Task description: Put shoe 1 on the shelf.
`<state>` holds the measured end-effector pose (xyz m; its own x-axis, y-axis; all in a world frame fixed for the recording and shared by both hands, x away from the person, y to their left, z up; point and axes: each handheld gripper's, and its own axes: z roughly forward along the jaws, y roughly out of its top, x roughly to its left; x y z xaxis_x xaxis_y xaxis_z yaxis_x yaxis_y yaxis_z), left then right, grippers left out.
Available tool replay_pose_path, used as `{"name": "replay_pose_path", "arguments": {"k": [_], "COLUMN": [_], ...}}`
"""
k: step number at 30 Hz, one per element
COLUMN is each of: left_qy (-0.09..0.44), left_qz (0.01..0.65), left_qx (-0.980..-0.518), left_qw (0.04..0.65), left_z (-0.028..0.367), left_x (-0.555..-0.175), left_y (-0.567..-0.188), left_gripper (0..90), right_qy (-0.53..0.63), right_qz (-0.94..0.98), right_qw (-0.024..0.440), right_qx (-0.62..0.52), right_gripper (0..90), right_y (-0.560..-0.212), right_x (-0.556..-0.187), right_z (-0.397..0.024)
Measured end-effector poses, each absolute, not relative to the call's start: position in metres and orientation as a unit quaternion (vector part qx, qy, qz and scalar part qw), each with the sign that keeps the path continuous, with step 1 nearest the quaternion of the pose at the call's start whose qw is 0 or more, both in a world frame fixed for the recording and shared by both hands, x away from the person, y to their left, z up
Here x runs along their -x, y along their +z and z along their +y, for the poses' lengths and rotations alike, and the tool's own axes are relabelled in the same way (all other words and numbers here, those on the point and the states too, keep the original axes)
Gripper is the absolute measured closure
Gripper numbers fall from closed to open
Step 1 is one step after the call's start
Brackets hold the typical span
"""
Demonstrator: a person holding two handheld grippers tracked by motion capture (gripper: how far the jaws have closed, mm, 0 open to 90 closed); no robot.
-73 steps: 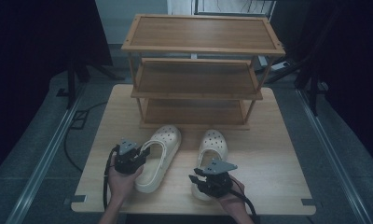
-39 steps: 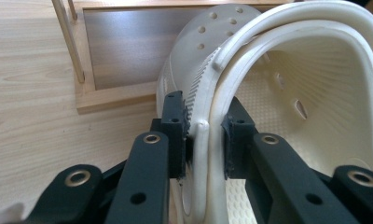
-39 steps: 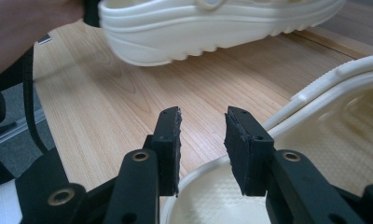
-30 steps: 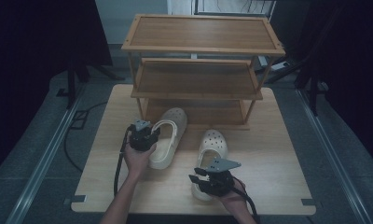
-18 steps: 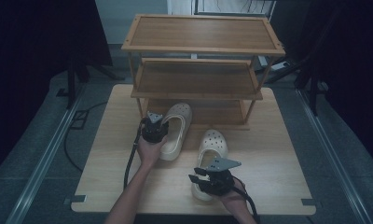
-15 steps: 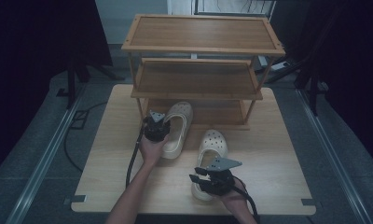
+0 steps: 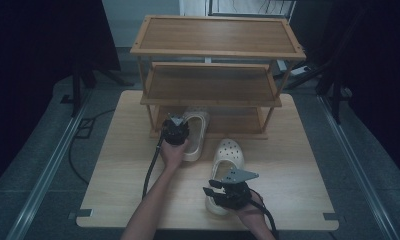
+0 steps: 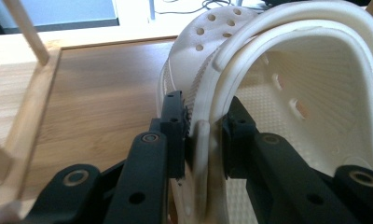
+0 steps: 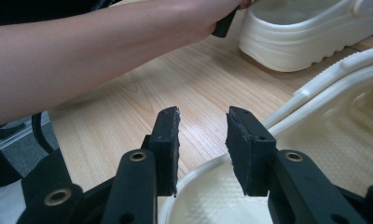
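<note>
— Now, item one: which clog have you got, and where?

— Your left gripper [image 7: 179, 131], at centre of the high view, has its jaws narrowed onto the side wall of the left clog [image 7: 197, 131], at the heel strap; in the left gripper view the pads pinch wall and strap together [image 8: 204, 140]. The toe points under the bottom shelf [image 7: 233, 122] of the wooden rack [image 7: 218, 30], above centre of frame.

— Item two?

— The right clog [image 7: 229, 159] lies flat on the table [image 7: 298, 165], lower centre. Your right gripper [image 7: 227, 194] sits over its heel end with jaws partly apart; in the right gripper view the pads [image 9: 168, 140] hover above the heel rim, gripping nothing.

— Handling notes?

— Judged light foam: soft, springy, not fragile. The wall probably flexes under the pads, so the shoe may swing or twist if you hold it by the strap alone. Take it by the side wall or the thick heel rim. The surface looks matte, so slip seems unlikely.
</note>
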<state>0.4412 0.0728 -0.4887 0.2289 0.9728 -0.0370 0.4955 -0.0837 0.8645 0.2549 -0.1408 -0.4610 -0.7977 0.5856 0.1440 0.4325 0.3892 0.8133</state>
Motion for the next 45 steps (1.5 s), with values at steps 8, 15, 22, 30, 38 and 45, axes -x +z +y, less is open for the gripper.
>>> {"name": "replay_pose_path", "arguments": {"k": [8, 15, 22, 30, 38, 45], "left_qy": [0.288, 0.275, 0.259, 0.248, 0.207, 0.182], "left_qz": [0.538, 0.516, 0.505, 0.483, 0.460, 0.451], "left_qx": [-0.676, -0.688, -0.693, -0.699, -0.725, -0.748], "left_qw": [0.413, 0.430, 0.445, 0.465, 0.469, 0.453], "left_z": [0.072, 0.076, 0.086, 0.102, 0.115, 0.120], "left_x": [-0.441, -0.422, -0.395, -0.355, -0.325, -0.312], "left_y": [-0.486, -0.480, -0.470, -0.460, -0.466, -0.472], "left_gripper": [56.9, 34.6, 34.5, 47.8, 67.0, 82.9], "right_qy": [0.457, 0.452, 0.448, 0.446, 0.446, 0.448], "right_qz": [0.831, 0.834, 0.837, 0.839, 0.838, 0.837], "right_qw": [0.084, 0.085, 0.087, 0.090, 0.093, 0.095], "right_qx": [-0.307, -0.305, -0.302, -0.300, -0.300, -0.298], "right_gripper": [64.3, 63.5, 62.7, 62.4, 62.2, 62.1], "right_y": [-0.462, -0.463, -0.465, -0.466, -0.465, -0.464], "right_x": [-0.255, -0.253, -0.252, -0.250, -0.249, -0.247], "right_z": [-0.140, -0.137, -0.134, -0.131, -0.132, -0.132]}}
